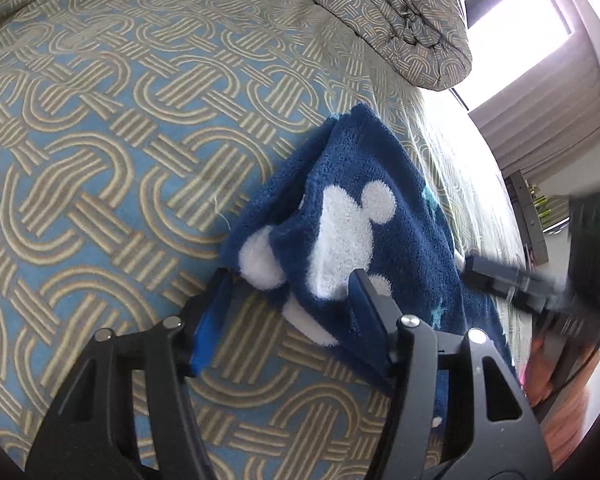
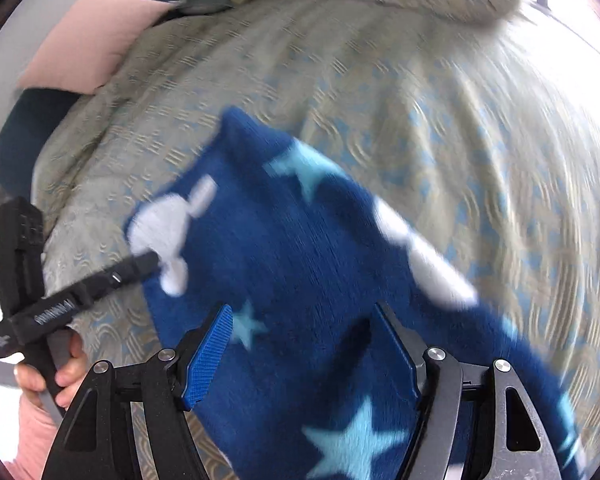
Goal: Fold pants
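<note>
The pants (image 1: 340, 216) are dark blue fleece with white mouse-head shapes and light blue stars, lying folded on the patterned bedspread (image 1: 100, 160). My left gripper (image 1: 292, 284) is open, its fingers straddling the near edge of the pants. In the right wrist view the pants (image 2: 308, 264) fill the middle, blurred by motion. My right gripper (image 2: 304, 320) is open, low over the fabric. The left gripper also shows in the right wrist view (image 2: 140, 264), its tip touching the pants' left edge. The right gripper shows at the right of the left wrist view (image 1: 500, 276).
A bunched duvet (image 1: 400, 20) in the same pattern lies at the head of the bed. A pink pillow (image 2: 88, 40) sits at the far left corner. A window with curtains (image 1: 540, 80) is to the right.
</note>
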A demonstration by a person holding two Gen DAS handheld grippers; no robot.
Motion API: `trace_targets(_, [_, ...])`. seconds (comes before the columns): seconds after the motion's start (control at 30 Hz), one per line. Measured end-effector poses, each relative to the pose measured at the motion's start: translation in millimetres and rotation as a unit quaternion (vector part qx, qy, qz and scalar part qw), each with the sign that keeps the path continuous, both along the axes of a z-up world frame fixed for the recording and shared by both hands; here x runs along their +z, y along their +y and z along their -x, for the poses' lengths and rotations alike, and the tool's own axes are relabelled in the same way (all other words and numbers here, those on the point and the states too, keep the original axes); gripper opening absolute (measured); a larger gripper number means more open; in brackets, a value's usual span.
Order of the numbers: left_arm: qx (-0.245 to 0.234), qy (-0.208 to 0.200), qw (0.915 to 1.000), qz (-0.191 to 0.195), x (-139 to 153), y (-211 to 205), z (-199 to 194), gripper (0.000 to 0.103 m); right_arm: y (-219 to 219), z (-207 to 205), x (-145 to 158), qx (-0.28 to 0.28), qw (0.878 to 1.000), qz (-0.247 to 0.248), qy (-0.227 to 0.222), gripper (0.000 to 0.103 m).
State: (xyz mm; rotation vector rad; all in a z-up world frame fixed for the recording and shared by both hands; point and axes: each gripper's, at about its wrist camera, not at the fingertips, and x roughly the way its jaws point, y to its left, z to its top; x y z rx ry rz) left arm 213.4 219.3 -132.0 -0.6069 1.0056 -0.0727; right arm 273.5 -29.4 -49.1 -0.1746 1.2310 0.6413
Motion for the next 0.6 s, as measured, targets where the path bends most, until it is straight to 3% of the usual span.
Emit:
trace_targets(0.07, [-0.001, -0.003, 1.0, -0.004, -0.3, -2.0, -4.5, 0.061, 15.2, -12.9, 7.4, 0.028, 1.0, 0.004, -0.004, 0.073])
trace_targets(0.2, [-0.001, -0.004, 0.9998, -0.017, -2.4, -1.6, -14.5, 0.041, 48.8, -46.9, 4.1, 0.057, 0.997, 0.046, -0.01, 0.073])
trace_targets(0.27, [-0.002, -0.004, 1.0, -0.005, -2.6, 2.0, -15.7, 0.039, 66.5, -59.5, -4.3, 0.074, 0.995, 0.063, -0.004, 0.073])
trace_targets(0.43, [-0.006, -0.007, 0.9999, 0.004, -2.7, 5.7, -6.6, 0.039, 101.6, -81.9, -32.3, 0.131, 0.989, 0.073, 0.015, 0.073])
trace_targets(0.5, [-0.002, -0.012, 0.9999, 0.008, -4.8, 6.8, -3.6, 0.041, 112.5, -89.2, -44.9, 0.159, 0.984, 0.069, 0.046, 0.077])
trace_targets(0.6, [0.0, -0.02, 0.9997, 0.012, -7.1, 8.2, -5.6, 0.042, 125.9, -91.4, -57.7, 0.18, 0.98, 0.061, 0.051, 0.082])
